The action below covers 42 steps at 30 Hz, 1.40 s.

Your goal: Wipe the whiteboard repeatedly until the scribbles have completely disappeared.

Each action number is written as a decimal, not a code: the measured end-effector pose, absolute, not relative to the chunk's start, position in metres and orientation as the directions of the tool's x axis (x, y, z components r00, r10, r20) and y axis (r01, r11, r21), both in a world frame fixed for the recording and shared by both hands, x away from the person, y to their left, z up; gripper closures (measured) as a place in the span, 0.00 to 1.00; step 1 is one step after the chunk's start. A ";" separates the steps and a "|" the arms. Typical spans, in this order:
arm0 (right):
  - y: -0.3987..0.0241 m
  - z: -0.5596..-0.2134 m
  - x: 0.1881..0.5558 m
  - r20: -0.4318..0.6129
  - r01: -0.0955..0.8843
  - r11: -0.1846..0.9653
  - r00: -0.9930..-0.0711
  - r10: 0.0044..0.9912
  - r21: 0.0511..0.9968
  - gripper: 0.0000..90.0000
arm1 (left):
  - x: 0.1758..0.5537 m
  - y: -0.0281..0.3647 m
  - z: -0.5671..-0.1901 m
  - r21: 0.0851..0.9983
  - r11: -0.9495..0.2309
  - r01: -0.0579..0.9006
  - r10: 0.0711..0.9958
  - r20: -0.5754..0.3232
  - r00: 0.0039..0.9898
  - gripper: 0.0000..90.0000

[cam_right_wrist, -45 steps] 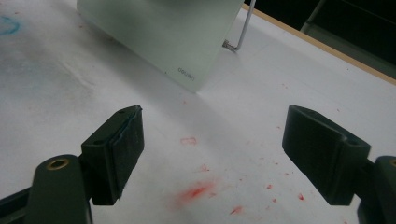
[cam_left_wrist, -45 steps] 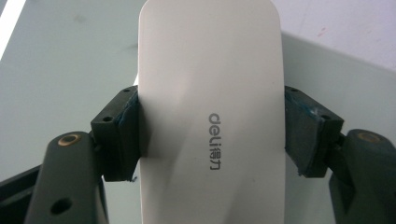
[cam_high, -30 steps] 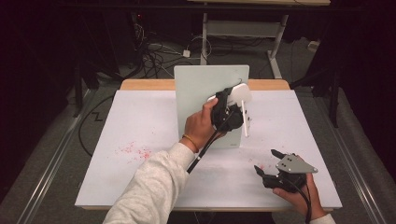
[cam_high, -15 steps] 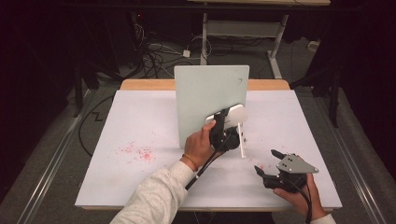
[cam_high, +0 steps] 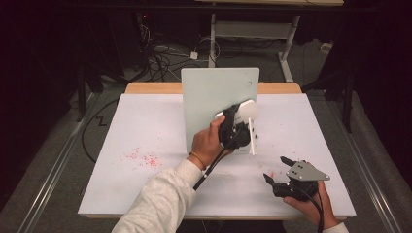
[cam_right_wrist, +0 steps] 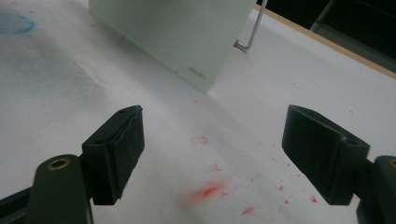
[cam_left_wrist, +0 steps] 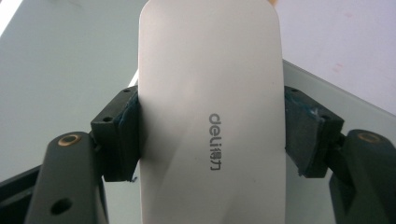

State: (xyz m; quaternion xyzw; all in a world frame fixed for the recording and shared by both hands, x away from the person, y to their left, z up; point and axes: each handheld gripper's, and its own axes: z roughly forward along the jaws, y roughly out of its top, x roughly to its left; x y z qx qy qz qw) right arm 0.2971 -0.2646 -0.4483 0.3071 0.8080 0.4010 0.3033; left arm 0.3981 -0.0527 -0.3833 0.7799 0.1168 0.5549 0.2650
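a white-topped table (cam_high: 145,194) carries a pale green whiteboard (cam_high: 209,97) standing upright at its middle, with red marker smudges (cam_high: 143,158) on the left. the left gripper (cam_high: 238,127) is clenched on a white deli eraser (cam_left_wrist: 210,116) held against the board's face. the right gripper (cam_high: 282,170) rests near the front right edge, jaws spread wide and empty.

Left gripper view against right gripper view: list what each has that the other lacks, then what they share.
Left gripper view alone: a white eraser printed with "deli" lettering, clamped between the left gripper fingers.

Right gripper view alone: the right gripper with its fingers spread wide and nothing between them, red marks on the table below, a blue smudge at the far left, and the thin metal leg propping the board.

Both: the pale green board, standing upright, and the white tabletop.
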 end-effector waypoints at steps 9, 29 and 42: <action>-0.264 -0.449 0.297 -0.241 0.263 0.498 -0.634 0.735 0.826 0.24 | 0.419 -0.050 -0.322 0.599 -0.796 -0.086 0.536 0.765 0.357 0.32; -0.262 -0.450 0.297 -0.242 0.265 0.508 -0.644 0.726 0.820 0.24 | 0.409 -0.070 -0.350 0.558 -0.826 -0.078 0.504 0.794 0.339 0.32; -0.263 -0.448 0.296 -0.248 0.262 0.504 -0.633 0.734 0.823 0.24 | 0.416 -0.039 -0.327 0.635 -0.772 -0.045 0.584 0.734 0.347 0.32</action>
